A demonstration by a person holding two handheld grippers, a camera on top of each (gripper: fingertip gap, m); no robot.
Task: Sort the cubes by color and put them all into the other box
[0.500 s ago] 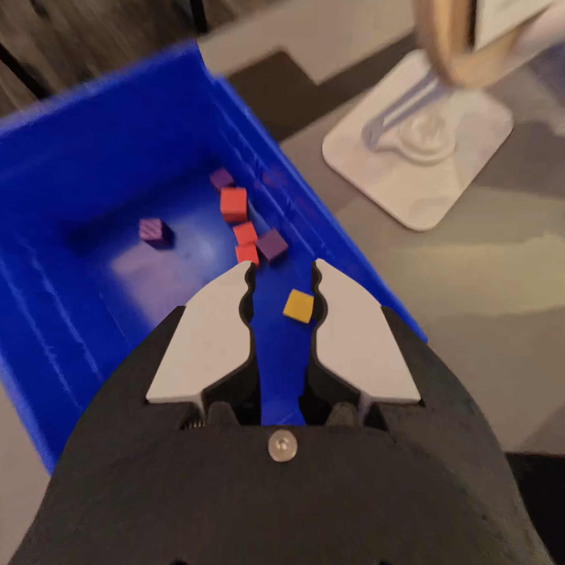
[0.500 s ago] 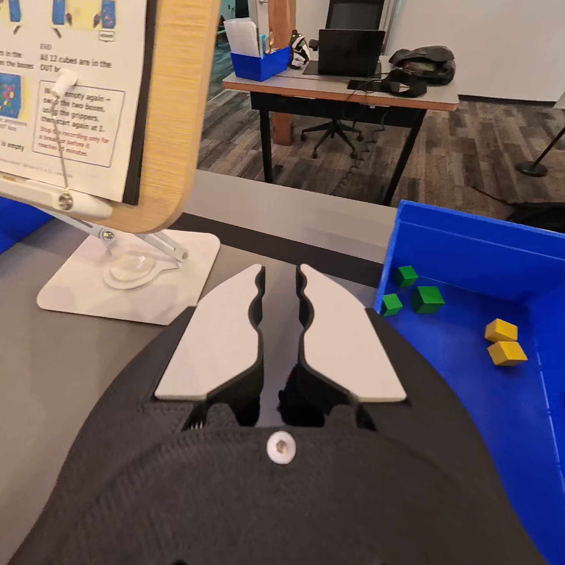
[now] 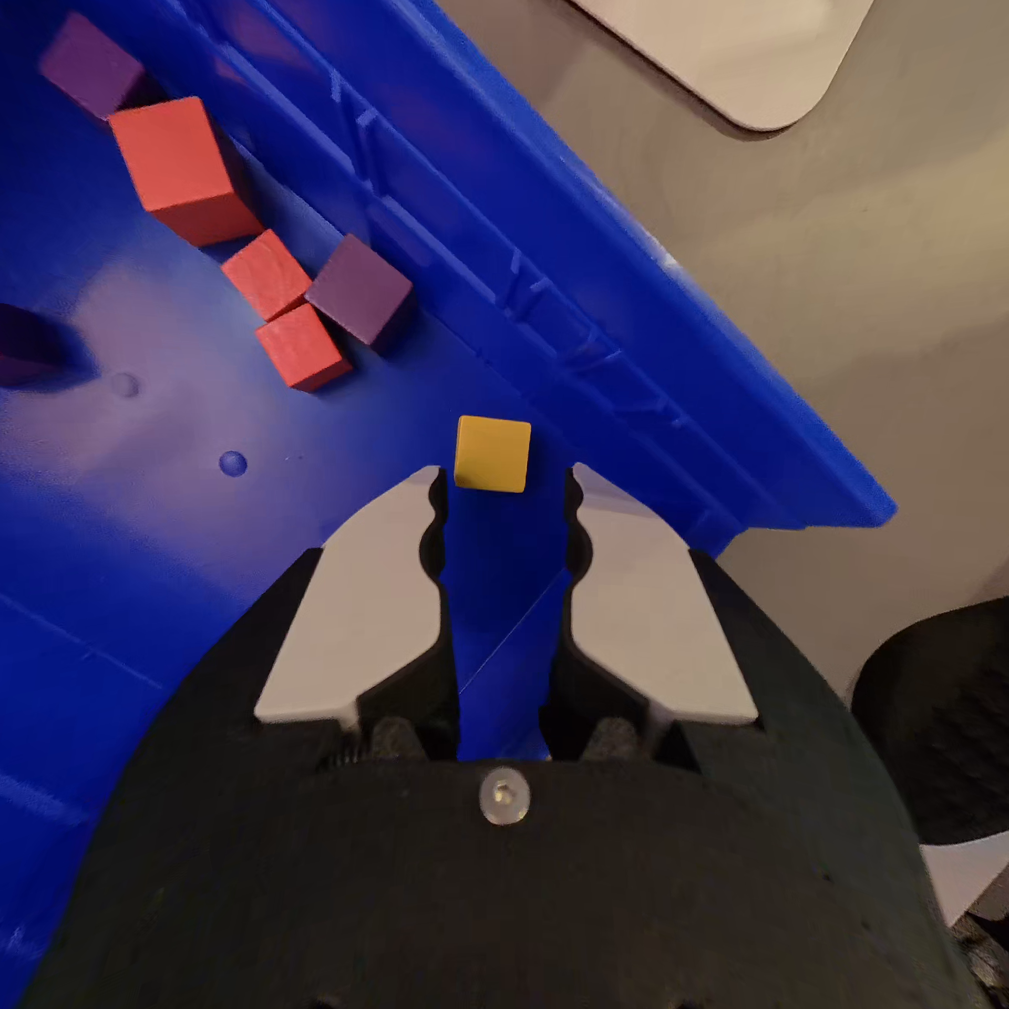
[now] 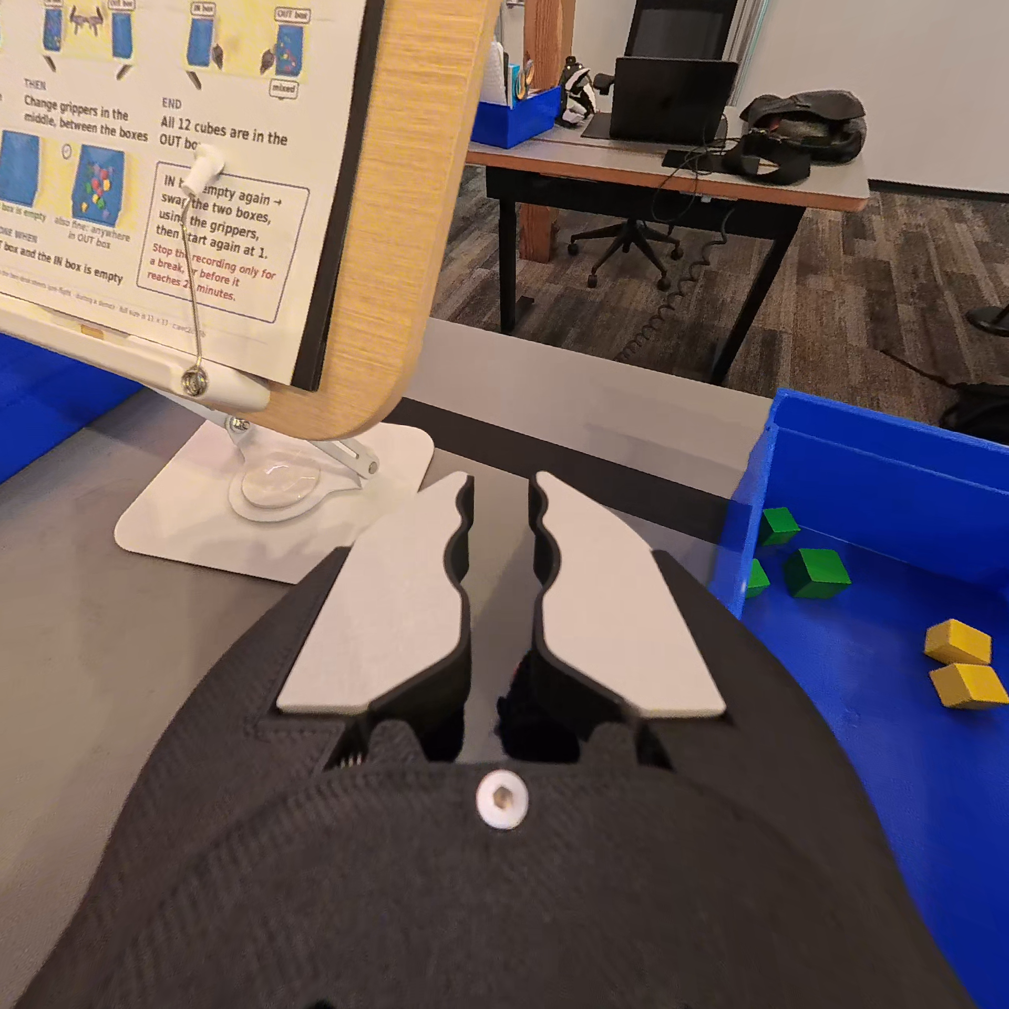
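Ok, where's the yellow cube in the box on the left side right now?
Left wrist view: the yellow cube lies on the blue box floor, just ahead of the left gripper and its open jaws, by the right wall, below the red cubes.

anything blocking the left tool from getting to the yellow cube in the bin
Nothing visible does. The left tool is open just short of the yellow cube, with only bare bin floor between. The bin's side wall runs close on the right; the nearest red cube sits clear.

Only readable text I see: a printed instruction sheet [image 4: 164, 164] clipped on the wooden-edged stand [image 4: 393, 218], black print plus a red passage in a box, small labelled diagrams on top. Cubes and bins unmarked.
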